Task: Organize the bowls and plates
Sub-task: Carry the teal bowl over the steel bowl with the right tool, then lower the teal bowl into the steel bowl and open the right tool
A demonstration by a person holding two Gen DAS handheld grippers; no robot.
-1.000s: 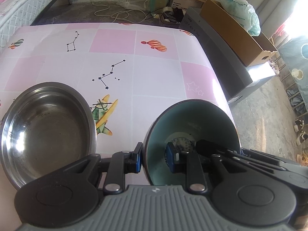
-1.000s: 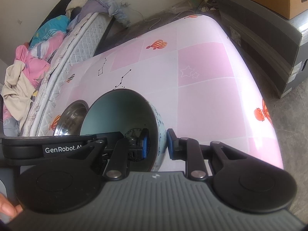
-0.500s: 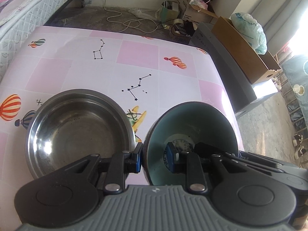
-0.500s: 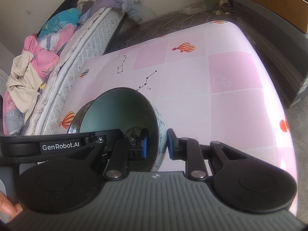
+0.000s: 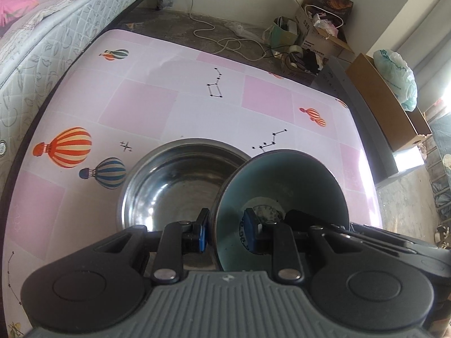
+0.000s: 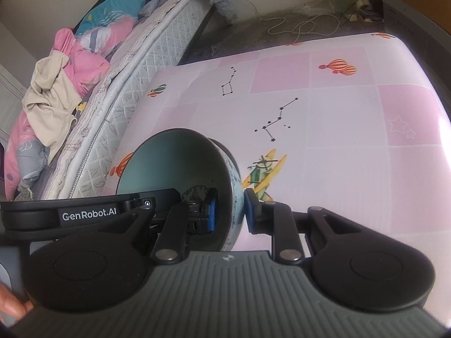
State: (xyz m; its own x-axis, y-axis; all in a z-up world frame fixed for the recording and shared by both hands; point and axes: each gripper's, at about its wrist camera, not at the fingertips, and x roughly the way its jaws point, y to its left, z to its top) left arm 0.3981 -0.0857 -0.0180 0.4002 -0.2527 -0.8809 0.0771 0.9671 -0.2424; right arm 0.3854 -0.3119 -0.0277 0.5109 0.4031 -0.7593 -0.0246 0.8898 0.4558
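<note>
A teal ceramic bowl (image 5: 284, 186) is held tilted in the air between both grippers. My left gripper (image 5: 224, 232) is shut on its left wall; my right gripper (image 6: 229, 212) is shut on its right wall (image 6: 235, 188). A larger steel bowl (image 5: 180, 180) stands on the table, right beneath and to the left of the teal bowl. In the right wrist view only a thin sliver of the steel bowl's rim (image 6: 222, 145) shows behind the teal bowl (image 6: 174, 166).
The pink patterned table (image 5: 157, 107) extends far ahead. A mattress (image 5: 42, 33) runs along the table's left side. Cardboard boxes (image 5: 389, 104) and floor clutter (image 5: 298, 39) lie beyond the right and far edges.
Both grippers have carried the teal bowl to the left, from beside the steel bowl to above its right part. Both grips are unchanged.
</note>
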